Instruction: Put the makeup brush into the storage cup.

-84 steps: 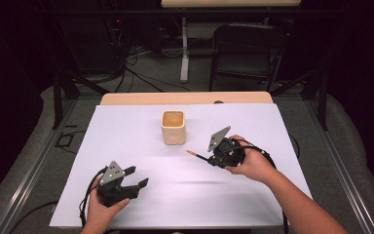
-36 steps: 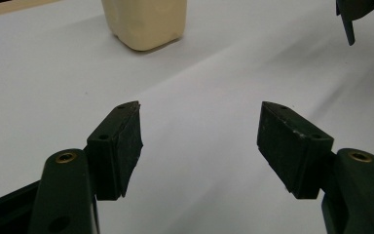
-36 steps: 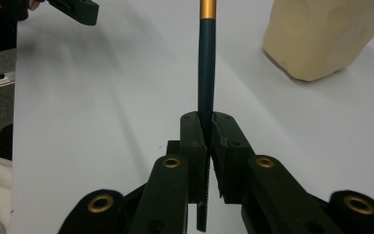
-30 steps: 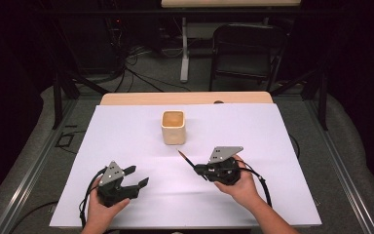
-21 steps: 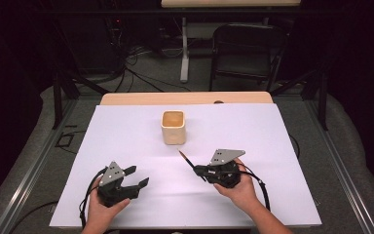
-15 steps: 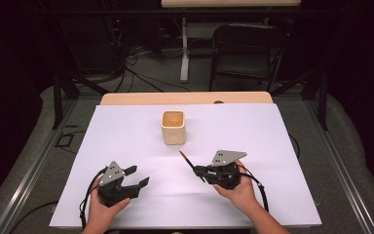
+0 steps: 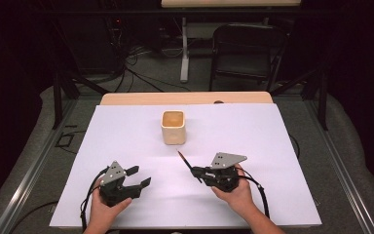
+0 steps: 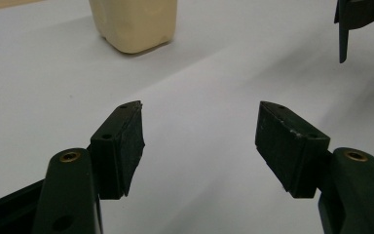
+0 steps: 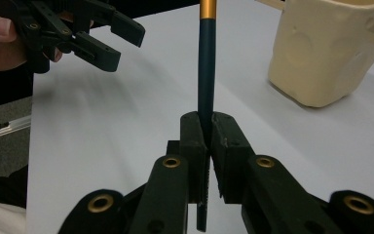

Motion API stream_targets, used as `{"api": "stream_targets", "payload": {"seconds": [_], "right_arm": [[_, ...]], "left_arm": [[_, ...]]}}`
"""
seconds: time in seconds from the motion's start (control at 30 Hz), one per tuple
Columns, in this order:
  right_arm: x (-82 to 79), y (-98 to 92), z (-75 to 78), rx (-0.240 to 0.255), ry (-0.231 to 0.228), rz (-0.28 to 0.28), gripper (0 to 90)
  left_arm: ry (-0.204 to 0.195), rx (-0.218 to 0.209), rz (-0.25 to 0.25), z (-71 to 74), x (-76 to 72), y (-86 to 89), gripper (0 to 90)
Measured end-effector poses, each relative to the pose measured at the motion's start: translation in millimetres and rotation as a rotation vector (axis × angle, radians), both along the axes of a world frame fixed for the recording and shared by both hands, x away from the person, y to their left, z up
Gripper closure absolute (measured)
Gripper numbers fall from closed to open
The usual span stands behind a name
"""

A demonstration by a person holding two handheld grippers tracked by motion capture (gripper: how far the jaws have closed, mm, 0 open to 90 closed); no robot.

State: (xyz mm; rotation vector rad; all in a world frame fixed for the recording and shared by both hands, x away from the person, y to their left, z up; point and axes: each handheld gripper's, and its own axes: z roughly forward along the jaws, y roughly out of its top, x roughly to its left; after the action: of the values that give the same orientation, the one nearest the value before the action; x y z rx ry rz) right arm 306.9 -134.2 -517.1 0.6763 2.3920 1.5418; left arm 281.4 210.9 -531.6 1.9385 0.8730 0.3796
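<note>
A cream square cup (image 7: 173, 126) stands upright near the middle of the white table cover (image 7: 253, 131); it also shows as the cream cup (image 8: 134, 22) and the cup (image 9: 328, 51) in the gripper views. My right gripper (image 7: 198, 173) is shut on a dark pencil (image 9: 205, 73) with an orange band, whose tip (image 7: 179, 153) points up-left toward the cup. My left gripper (image 7: 139, 176) rests low at the front left, its jaws wide apart with nothing between its pads (image 8: 121, 146). In the right gripper view the left gripper (image 9: 121, 41) is at upper left.
A wooden table edge (image 7: 185, 97) runs behind the white cover. Beyond it stand a black folding chair (image 7: 246, 53) and cables on the floor. Bare white surface lies between the two grippers and around the cup.
The right hand has come toward the front of the table and turned the pencil to point up-left. The left gripper has stayed put.
</note>
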Motion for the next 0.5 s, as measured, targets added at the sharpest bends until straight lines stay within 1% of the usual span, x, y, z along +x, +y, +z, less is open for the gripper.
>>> {"api": "stream_targets", "payload": {"seconds": [0.17,0.27,0.37,0.5], "right_arm": [[0.5,-1.1,-3.4,0.027,0.016,-0.016,83.7],[1.0,-2.7,-2.7,0.045,0.024,-0.027,83.8],[0.8,-3.2,-2.1,0.049,0.018,-0.032,83.7],[1.1,-3.4,-1.8,0.055,0.018,-0.036,83.7]], "left_arm": [[-0.005,-0.028,0.014,1.1,-0.2,0.3,34.5],[-0.004,-0.065,0.022,2.6,0.5,0.9,34.8],[0.001,-0.117,0.026,5.4,1.1,0.8,34.9],[0.02,-0.188,0.027,10.8,3.4,-0.9,35.5]]}}
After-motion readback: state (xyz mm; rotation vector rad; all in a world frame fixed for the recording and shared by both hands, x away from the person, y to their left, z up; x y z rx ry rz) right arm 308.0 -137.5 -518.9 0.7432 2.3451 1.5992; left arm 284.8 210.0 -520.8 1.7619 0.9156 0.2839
